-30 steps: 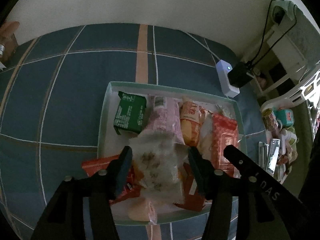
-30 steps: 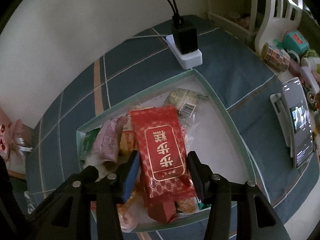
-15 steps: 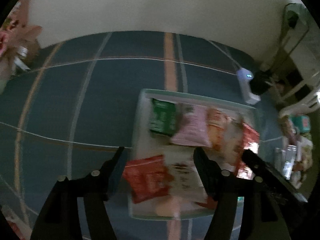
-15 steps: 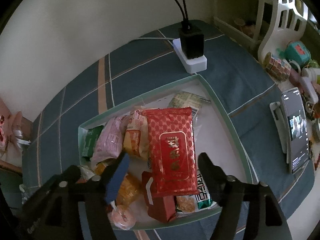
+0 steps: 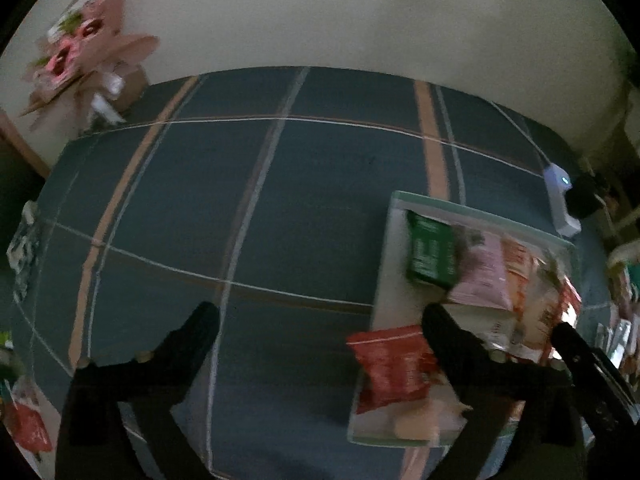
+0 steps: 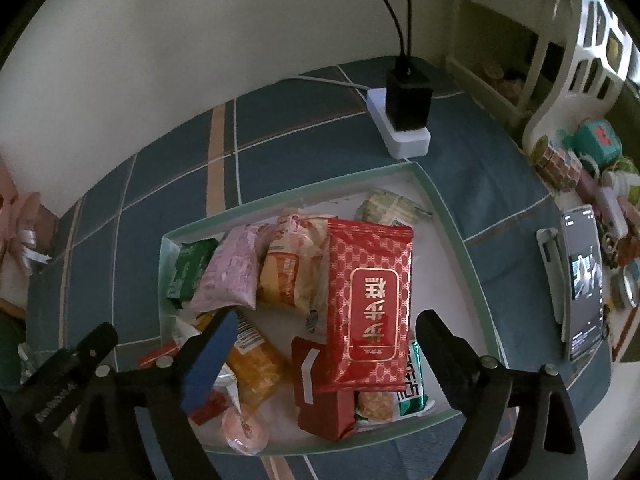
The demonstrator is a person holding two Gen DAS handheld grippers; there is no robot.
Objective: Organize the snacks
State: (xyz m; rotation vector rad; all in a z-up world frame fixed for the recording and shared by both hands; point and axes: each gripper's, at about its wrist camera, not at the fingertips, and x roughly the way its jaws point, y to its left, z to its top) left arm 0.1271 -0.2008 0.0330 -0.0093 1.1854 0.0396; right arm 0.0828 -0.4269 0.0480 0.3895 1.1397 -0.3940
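Green-rimmed tray point(image 6: 440, 204) holds snack packets point(image 6: 368, 304).

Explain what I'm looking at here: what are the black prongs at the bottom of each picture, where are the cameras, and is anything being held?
No robot: a person carries a two-finger gripper in each hand, each with a camera looking along its fingers. The left gripper hangs over bare blue plaid cloth, beside the tray. The right gripper hangs above the tray, over the red patterned packet. The tray holds snack packets, including green and pink ones. Both grippers' jaws have just been opening; nothing is held.
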